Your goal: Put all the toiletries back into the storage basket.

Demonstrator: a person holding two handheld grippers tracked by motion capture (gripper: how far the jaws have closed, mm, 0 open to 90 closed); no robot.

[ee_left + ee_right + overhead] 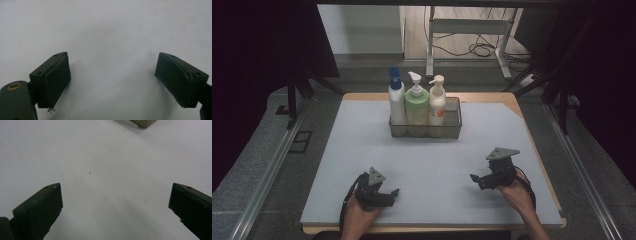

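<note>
In the high view, a person holds my left gripper (388,194) low over the grey mat (362,150) near the front left. The right gripper (477,181) is at the front right, also held just above the mat. In the left gripper view, my left gripper (112,60) has its jaws wide apart, with bare mat between them. My right gripper (116,187) is likewise open and empty. At the back centre, a clear basket (453,125) holds three upright pump bottles: a white one with a blue cap (396,100), a green one (416,105) and a cream one (437,105).
The mat covers a wooden table (512,97), with open mat between the grippers and the basket. A corner of the basket (143,122) shows at the top of the right gripper view. Dark frame rails (267,170) run along both sides, and a desk frame (467,27) stands beyond.
</note>
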